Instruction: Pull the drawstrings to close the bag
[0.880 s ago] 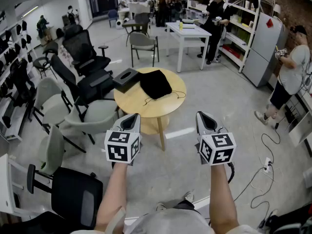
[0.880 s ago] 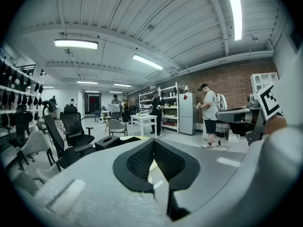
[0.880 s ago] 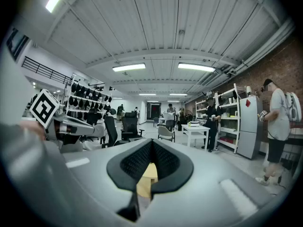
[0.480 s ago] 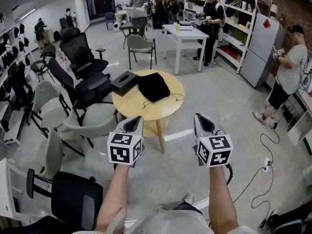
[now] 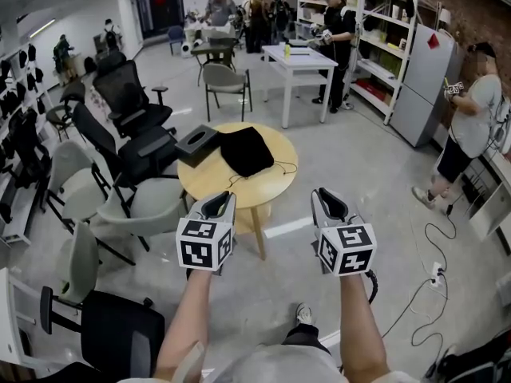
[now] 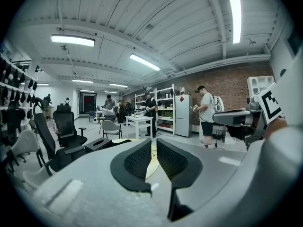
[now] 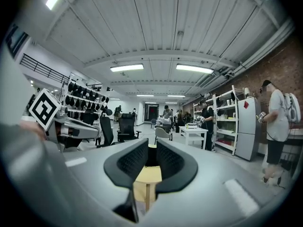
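A black drawstring bag (image 5: 245, 150) lies on a round wooden table (image 5: 200, 183), its thin cords (image 5: 279, 168) trailing toward the table's near right edge. My left gripper (image 5: 217, 204) and right gripper (image 5: 329, 202) are held side by side in the air, short of the table and pointing at it. Neither touches the bag. In the left gripper view, the left gripper (image 6: 152, 142) has its jaws drawn to a thin slit with nothing in it. The right gripper (image 7: 151, 144) likewise holds nothing, and the table (image 7: 147, 176) shows through its narrow gap.
A black box (image 5: 197, 144) sits on the table left of the bag. Office chairs (image 5: 128, 110) crowd the left side, one black chair (image 5: 120, 329) at my near left. A white table (image 5: 299, 58), shelves and people stand beyond. Cables (image 5: 415, 309) run over the floor at right.
The round table has come nearer and slid slightly left in the head view as I walk toward it. Both grippers keep the same pose and the same narrow jaws.
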`<state>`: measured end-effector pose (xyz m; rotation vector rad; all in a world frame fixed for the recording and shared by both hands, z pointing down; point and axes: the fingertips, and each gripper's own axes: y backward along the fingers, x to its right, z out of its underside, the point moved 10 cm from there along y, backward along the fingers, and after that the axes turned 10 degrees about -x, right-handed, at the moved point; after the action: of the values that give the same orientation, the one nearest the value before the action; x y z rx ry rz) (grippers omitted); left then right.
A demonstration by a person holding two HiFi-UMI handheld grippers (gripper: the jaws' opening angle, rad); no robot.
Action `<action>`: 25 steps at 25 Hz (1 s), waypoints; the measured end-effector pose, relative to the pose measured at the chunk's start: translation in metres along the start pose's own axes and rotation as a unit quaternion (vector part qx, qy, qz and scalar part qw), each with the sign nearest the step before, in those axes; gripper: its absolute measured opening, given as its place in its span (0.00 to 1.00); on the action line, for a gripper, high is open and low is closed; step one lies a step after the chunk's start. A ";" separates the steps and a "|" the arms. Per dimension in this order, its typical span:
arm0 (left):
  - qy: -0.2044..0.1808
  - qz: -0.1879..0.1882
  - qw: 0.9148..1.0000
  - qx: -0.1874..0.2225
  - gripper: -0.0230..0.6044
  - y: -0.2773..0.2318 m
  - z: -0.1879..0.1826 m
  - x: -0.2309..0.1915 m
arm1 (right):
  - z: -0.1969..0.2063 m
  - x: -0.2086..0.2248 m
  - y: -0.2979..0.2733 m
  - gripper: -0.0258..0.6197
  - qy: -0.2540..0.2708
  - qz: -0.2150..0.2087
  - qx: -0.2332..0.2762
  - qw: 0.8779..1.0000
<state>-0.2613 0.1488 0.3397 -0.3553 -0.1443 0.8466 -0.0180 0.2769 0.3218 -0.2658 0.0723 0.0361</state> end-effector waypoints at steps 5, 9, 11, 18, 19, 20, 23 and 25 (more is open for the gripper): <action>0.003 -0.005 1.000 -0.008 0.15 -0.027 -0.005 0.000 | 0.000 0.020 -0.020 0.16 0.001 -0.005 -0.003 1.000; 0.007 -0.014 1.000 -0.013 0.20 -0.053 -0.017 0.000 | -0.006 0.043 -0.043 0.16 0.010 -0.008 -0.005 1.000; 0.010 -0.022 1.000 -0.012 0.22 -0.066 -0.024 0.001 | -0.008 0.055 -0.055 0.17 0.011 -0.018 -0.004 1.000; 0.024 -0.057 0.998 -0.009 0.29 -0.110 -0.048 0.004 | -0.018 0.105 -0.101 0.20 0.015 -0.054 -0.007 0.998; 0.026 -0.063 0.998 -0.007 0.31 -0.116 -0.053 0.004 | -0.021 0.112 -0.108 0.20 0.016 -0.059 -0.009 0.998; 0.028 -0.068 0.997 -0.006 0.32 -0.122 -0.057 0.005 | -0.023 0.120 -0.115 0.20 0.016 -0.063 -0.010 0.998; 0.033 -0.085 0.996 -0.006 0.35 -0.140 -0.066 0.008 | -0.026 0.141 -0.136 0.21 0.016 -0.079 -0.013 0.997; 0.037 -0.097 0.995 -0.008 0.37 -0.151 -0.070 0.009 | -0.029 0.154 -0.147 0.23 0.018 -0.091 -0.012 0.996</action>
<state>-0.1301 0.0462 0.3295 -0.3800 -0.1142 0.6406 0.1401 0.1311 0.3208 -0.2969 0.0831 -0.1483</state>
